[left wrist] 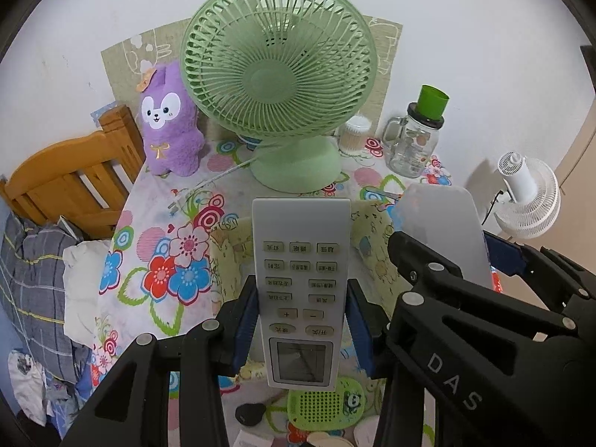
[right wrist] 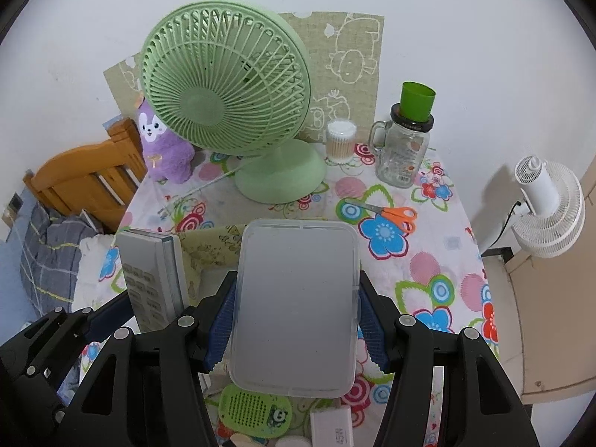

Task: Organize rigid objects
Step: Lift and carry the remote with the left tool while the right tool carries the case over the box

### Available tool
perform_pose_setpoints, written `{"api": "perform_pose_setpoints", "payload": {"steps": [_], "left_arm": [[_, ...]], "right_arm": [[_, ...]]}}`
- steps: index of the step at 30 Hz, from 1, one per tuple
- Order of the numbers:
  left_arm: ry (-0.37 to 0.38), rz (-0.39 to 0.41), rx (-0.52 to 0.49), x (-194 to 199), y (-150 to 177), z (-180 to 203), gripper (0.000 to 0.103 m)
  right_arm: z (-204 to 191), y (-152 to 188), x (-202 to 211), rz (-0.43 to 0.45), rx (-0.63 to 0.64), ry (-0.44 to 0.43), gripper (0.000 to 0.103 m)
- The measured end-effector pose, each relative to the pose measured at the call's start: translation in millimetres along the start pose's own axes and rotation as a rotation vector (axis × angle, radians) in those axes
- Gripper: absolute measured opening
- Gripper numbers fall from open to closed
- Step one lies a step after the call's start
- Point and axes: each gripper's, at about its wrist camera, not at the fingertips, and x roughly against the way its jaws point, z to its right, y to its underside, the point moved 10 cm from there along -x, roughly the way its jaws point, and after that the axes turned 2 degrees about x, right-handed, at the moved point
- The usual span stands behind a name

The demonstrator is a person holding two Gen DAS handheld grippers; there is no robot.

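Observation:
My left gripper (left wrist: 302, 320) is shut on a grey remote control (left wrist: 300, 268), held above a yellow-green fabric basket (left wrist: 376, 238) on the flowered table. The remote also shows at the left of the right wrist view (right wrist: 152, 279). My right gripper (right wrist: 296, 316) is shut on a frosted plastic box (right wrist: 298, 305), held above the same basket (right wrist: 212, 246). The box also shows at the right of the left wrist view (left wrist: 443, 234). A green perforated case (right wrist: 255, 408) with a panda lies on the table below the box.
A green desk fan (right wrist: 238, 97) stands at the back of the table, with a purple plush toy (right wrist: 162, 149), a cotton swab jar (right wrist: 339, 139) and a glass mug topped by a green cup (right wrist: 406, 145). Orange scissors (right wrist: 395, 214) lie on the right. A white fan (right wrist: 547, 208) stands beyond the table.

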Motion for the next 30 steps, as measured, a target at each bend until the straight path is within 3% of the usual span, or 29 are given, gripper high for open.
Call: {"api": "perform_pose_setpoints", "payload": {"steps": [11, 30], "left_arm": [[-0.013, -0.043, 0.038, -32, -6, -20, 0.046], [-0.075, -0.161, 0.063, -84, 19, -40, 0.046]], "right_arm": [[1, -7, -30, -0.031, -0.023, 0.003, 0.062], [4, 11, -79, -0.130, -0.023, 0.019, 0.062]]}}
